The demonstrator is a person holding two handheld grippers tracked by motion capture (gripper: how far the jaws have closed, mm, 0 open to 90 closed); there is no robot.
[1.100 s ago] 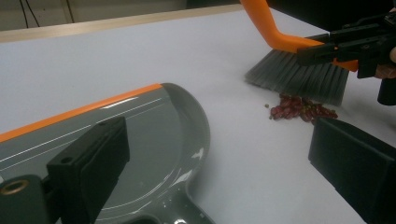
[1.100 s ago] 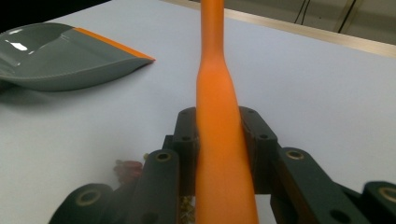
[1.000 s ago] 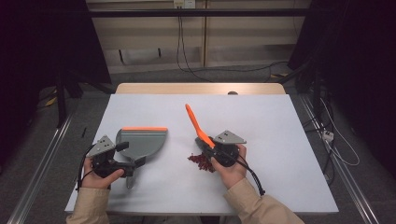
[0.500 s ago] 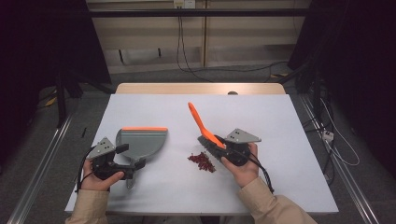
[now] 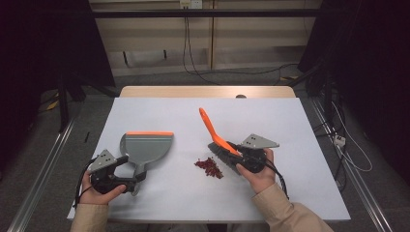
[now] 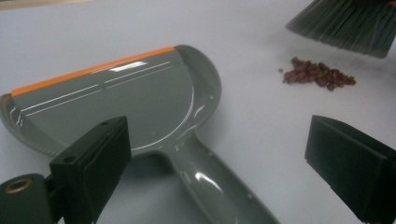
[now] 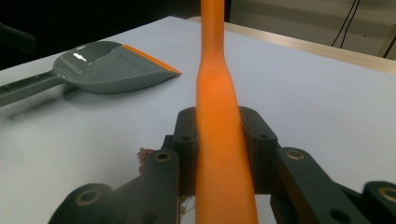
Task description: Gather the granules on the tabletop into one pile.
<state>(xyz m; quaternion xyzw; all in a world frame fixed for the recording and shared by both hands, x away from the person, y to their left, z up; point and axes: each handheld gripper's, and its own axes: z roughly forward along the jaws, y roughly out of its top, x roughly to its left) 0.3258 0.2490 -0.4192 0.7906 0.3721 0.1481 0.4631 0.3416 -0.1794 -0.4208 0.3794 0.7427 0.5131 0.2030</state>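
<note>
While the right gripper point(image 5: 240, 155) is sitting in the lower right-centre of the high view, its jaws are clamping tight on the orange handle of the brush point(image 5: 215, 137), which is slanting up toward the middle of the frame. In the right gripper view that handle is running straight up the centre between the two black jaws, both pressing against its sides. The brush's dark bristles are hanging just beside a small heap of red crumbs point(image 5: 209, 167), which is lying on the white table point(image 5: 300, 145) a little below centre. In the left gripper view the bristles are showing at the upper right, with the crumbs just below them.

At the lower left of the high view the left gripper point(image 5: 126, 179) is resting with its jaws standing wide apart, gripping nothing. The grey dustpan point(image 5: 145, 147), with its orange lip pointing to the far side, is lying flat just above it. In the left gripper view the dustpan's handle is running down between the open jaws, and neither pad is touching it.
</note>
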